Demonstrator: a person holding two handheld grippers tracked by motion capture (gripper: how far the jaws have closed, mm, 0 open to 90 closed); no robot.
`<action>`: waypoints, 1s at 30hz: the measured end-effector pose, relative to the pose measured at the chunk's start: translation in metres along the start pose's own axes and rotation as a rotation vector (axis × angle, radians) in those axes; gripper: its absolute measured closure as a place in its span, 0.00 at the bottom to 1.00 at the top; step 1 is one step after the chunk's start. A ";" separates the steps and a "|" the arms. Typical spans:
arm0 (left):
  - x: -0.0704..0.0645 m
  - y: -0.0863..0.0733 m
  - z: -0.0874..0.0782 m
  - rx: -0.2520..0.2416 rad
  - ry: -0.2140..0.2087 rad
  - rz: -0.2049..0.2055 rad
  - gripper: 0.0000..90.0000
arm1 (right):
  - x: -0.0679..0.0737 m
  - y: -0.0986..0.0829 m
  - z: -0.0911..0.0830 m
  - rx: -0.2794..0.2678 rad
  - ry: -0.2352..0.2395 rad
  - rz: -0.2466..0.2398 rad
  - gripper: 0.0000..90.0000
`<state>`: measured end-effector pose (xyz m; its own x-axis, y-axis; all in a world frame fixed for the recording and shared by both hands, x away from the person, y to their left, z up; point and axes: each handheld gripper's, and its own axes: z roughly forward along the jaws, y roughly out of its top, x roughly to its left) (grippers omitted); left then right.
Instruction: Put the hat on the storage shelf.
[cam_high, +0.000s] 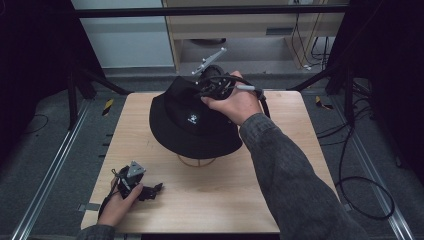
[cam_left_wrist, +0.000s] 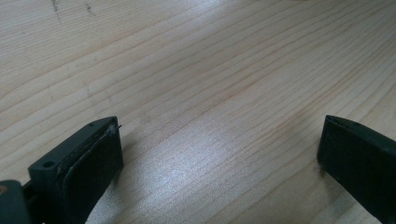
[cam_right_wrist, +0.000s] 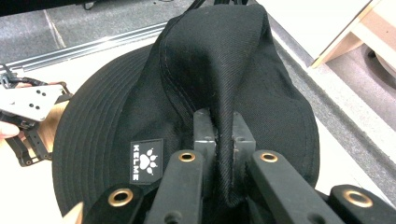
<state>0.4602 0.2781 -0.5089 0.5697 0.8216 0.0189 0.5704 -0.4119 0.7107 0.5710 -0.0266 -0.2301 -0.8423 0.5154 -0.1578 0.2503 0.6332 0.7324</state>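
Observation:
A black bucket hat (cam_high: 192, 122) with a small white logo sits over a light wooden stand (cam_high: 197, 161) at the middle of the table. My right gripper (cam_high: 214, 85) is at the hat's far top, shut on a pinched fold of the crown fabric (cam_right_wrist: 223, 135). The hat's brim (cam_right_wrist: 93, 140) and KELME label (cam_right_wrist: 146, 160) spread below the jaws in the right gripper view. My left gripper (cam_high: 150, 190) rests low at the table's front left, held in a hand. Its jaws stand wide open over bare wood (cam_left_wrist: 219, 154), with nothing between the fingers (cam_left_wrist: 88, 163).
The pale wooden table (cam_high: 280, 180) has free room at its front and right. Metal rails run along both sides on the grey floor. Cables (cam_high: 360, 195) lie on the floor to the right. A pale cabinet (cam_high: 240, 25) stands behind the table.

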 end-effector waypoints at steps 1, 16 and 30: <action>0.000 0.000 0.000 0.000 0.000 0.000 0.00 | 0.000 0.000 0.001 0.000 -0.001 0.002 0.95; 0.000 0.000 0.000 0.000 0.000 0.000 0.00 | 0.001 0.000 0.007 0.006 0.004 0.010 0.93; 0.000 0.000 0.000 0.000 0.000 0.000 0.00 | 0.001 -0.002 0.014 0.013 0.017 0.034 0.87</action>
<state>0.4602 0.2781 -0.5089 0.5698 0.8215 0.0189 0.5703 -0.4120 0.7106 0.5765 -0.0192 -0.2410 -0.8414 0.5266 -0.1214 0.2847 0.6230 0.7286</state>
